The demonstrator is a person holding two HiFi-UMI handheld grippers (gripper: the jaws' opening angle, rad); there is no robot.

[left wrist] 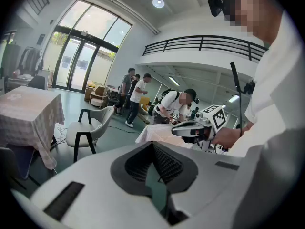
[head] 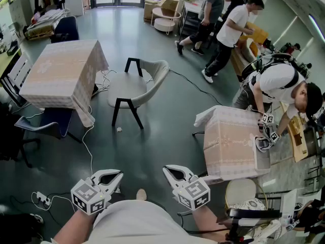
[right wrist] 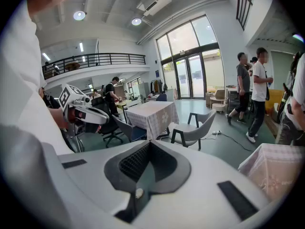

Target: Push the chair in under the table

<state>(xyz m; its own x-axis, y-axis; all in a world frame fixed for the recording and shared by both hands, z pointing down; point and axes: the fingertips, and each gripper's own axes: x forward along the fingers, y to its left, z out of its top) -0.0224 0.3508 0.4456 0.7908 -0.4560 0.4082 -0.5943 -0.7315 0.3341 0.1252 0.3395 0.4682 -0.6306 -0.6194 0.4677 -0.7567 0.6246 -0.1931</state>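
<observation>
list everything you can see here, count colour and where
chair: one, pale grey with black legs, mid floor, apart from both tables
left table: one, pale checked cloth, upper left
right table: one, similar cloth, right side
blue chair: one, blue, at the left table's near side
power strip: one, white, on the floor at lower left
standing people: three, back right
bent-over person: one, white shirt, at the right table
left gripper: one, white, bottom left, jaws shut, empty
right gripper: one, white, bottom right, jaws shut, empty
</observation>
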